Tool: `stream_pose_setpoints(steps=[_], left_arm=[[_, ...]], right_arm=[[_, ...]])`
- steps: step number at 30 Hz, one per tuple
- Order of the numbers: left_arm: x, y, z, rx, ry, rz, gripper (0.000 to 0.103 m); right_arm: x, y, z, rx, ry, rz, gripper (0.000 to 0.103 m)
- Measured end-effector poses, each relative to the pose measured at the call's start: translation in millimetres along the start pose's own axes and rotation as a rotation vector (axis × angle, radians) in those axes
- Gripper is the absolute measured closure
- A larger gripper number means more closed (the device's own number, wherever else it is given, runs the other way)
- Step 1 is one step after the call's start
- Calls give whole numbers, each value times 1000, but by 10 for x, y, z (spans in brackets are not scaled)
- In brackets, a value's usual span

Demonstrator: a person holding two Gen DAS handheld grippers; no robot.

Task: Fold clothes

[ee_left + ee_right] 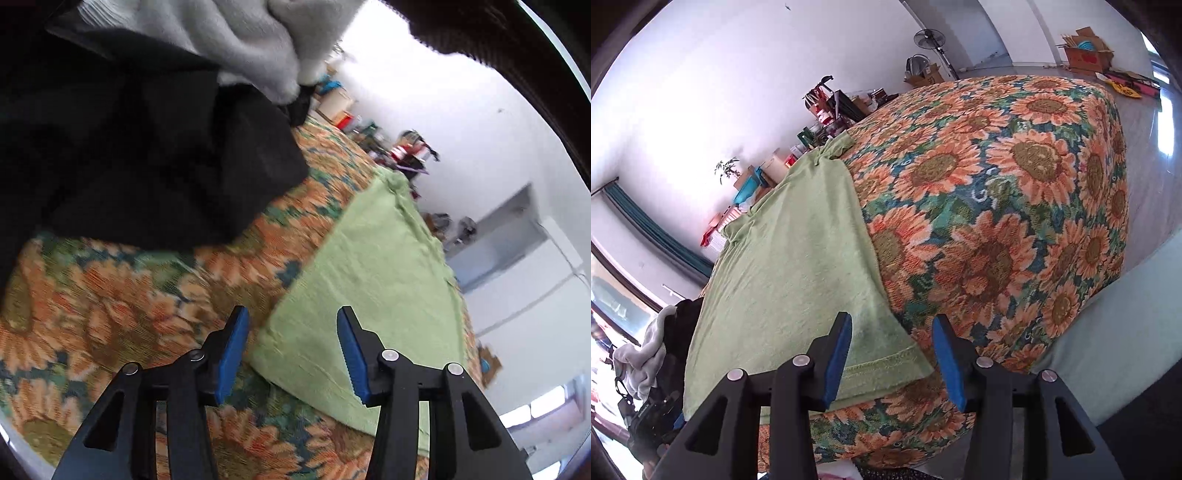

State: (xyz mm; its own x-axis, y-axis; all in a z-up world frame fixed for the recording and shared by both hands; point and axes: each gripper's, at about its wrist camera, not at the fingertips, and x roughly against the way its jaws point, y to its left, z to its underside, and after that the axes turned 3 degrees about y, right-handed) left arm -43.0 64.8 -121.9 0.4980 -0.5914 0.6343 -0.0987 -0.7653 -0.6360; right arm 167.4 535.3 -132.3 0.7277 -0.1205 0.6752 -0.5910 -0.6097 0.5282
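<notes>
A T-shirt [786,266] lies flat on the bedspread [1015,206], its hem at the near edge. Left of it sits a clothes pile [140,147], possibly touching it.

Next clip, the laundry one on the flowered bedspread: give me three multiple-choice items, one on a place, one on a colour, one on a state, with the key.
1. Where does the pile of dark clothes lie from the green shirt, in the left wrist view?
A. to its left
B. on top of it
C. to its right

2. What colour are the gripper pads?
A. red
B. blue
C. white

3. How is the green shirt?
A. hanging from the right gripper
B. rolled into a ball
C. spread flat on the sunflower bedspread

Key: 1 A, the pile sits left of the shirt; 2 B, all pads show blue; 3 C, it lies smooth, jaws apart over its hem corner.
</notes>
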Motion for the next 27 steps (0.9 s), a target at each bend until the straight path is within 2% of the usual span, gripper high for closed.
stream_pose_setpoints(steps=[3, 5, 7, 9, 12, 20, 27], left_arm=[[-36, -42, 34, -17, 2, 17, 54], [-29, -73, 54, -33, -11, -9, 63], [-11, -85, 72, -40, -25, -26, 78], [8, -88, 85, -42, -37, -37, 85], [47, -100, 95, -53, -48, -49, 90], [137, -197, 119, -106, -81, -41, 91], [188, -213, 128, -113, -85, -29, 92]], right_arm=[[-33, 21, 31, 4, 17, -18, 56], [-48, 48, 44, 16, 24, -22, 60], [-51, 92, 51, 35, 22, -10, 66], [-35, 128, 54, 57, 15, 11, 75], [8, 163, 62, 89, 6, 28, 81], [73, 182, 68, 111, -5, 41, 82], [115, 179, 79, 116, -8, 39, 84]])
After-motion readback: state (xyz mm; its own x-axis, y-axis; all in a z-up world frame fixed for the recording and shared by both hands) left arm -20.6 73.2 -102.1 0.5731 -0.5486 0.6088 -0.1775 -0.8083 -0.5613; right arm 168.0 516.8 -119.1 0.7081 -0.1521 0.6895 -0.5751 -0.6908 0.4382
